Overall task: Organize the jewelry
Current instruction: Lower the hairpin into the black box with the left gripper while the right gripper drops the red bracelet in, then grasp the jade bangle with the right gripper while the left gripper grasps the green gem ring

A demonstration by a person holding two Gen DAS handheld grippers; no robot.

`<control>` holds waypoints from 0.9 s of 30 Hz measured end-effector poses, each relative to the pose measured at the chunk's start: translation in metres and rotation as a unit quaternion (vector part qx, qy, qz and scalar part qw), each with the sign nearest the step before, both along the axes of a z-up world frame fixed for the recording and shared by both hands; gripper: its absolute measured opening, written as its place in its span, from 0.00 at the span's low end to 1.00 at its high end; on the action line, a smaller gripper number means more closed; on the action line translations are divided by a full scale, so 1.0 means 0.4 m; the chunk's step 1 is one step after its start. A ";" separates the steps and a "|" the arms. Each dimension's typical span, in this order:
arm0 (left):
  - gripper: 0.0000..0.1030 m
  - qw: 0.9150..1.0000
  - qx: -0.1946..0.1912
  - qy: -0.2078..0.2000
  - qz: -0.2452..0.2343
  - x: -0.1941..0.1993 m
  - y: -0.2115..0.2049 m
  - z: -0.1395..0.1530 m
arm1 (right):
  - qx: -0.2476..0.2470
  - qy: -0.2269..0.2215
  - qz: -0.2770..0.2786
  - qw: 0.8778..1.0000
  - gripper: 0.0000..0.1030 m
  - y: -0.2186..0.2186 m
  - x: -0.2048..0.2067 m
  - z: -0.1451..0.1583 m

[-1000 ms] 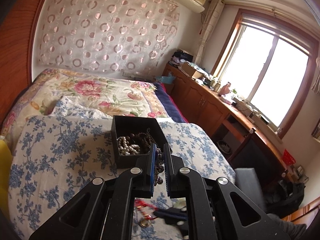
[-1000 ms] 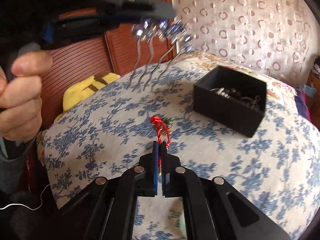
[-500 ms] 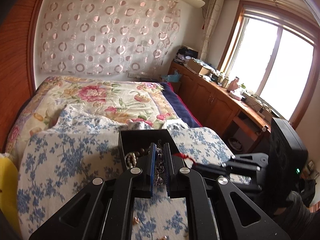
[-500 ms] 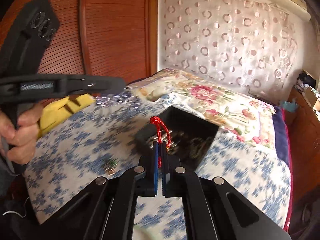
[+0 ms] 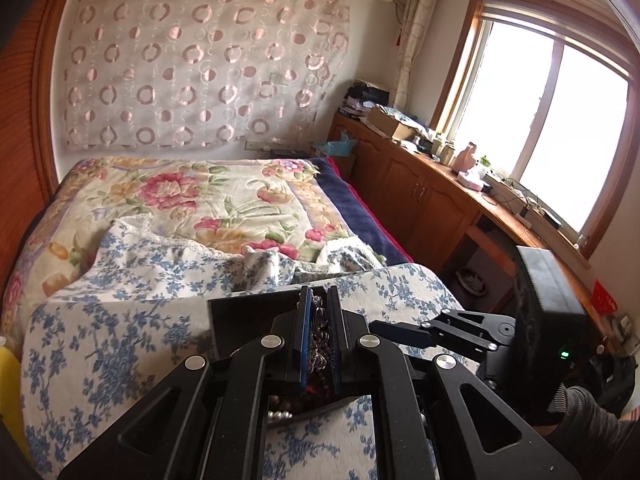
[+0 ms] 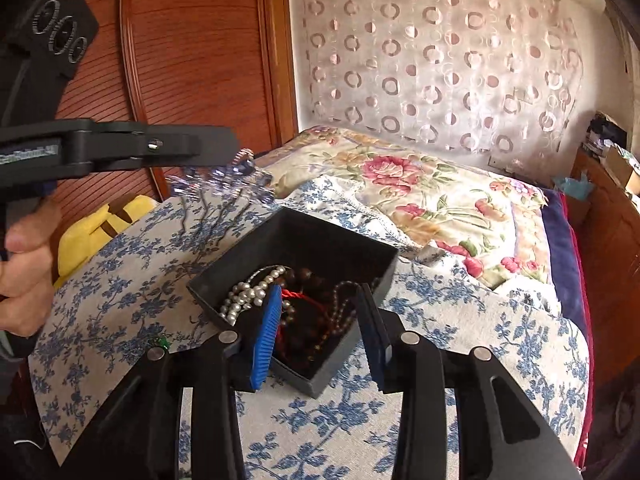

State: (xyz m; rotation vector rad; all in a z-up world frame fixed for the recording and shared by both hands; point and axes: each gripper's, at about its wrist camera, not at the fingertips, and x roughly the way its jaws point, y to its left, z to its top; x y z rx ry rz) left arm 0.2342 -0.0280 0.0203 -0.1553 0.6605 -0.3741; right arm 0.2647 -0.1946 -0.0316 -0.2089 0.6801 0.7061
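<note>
A bed covered by a cream quilt printed with large pink flowers [image 6: 432, 184] fills the room's middle, and over its near end lies a white cloth patterned with small blue blossoms [image 6: 460, 344]. On that cloth sits an open, square black box [image 6: 320, 240], its near corner facing the right wrist camera. The right gripper [image 6: 320, 320], black with blue ribbed pads, hangs over the near part of the box with its jaws spread wide and nothing between them. The left gripper [image 5: 319, 332] is closed down to a narrow gap on a cluster of clear, purplish crystal hairpins [image 6: 228, 178]; in the right wrist view these sparkle at its tip, above the cloth and just beyond the box's far left corner, thin dark prongs hanging down. Inside the box lie a strand of white pearls [image 6: 244, 294], dark brown wooden beads [image 6: 304, 276] and a twisted red cord [image 6: 294, 294], tangled together. A tiny green-and-gold trinket [image 6: 160, 342] rests on the cloth left of the box.
</note>
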 end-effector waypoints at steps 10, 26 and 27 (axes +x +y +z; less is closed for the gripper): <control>0.07 1.000 0.008 0.017 -0.009 0.060 -0.036 -0.045 | 0.002 0.012 -0.016 1.000 0.40 -0.064 -0.019 -0.030; 0.07 0.998 0.058 0.007 0.026 -0.055 0.016 -0.068 | 0.002 0.014 -0.031 0.999 0.40 -0.091 -0.112 -0.042; 0.07 0.998 0.061 0.007 0.028 -0.069 0.021 -0.072 | 0.001 0.015 -0.030 0.999 0.40 -0.090 -0.127 -0.043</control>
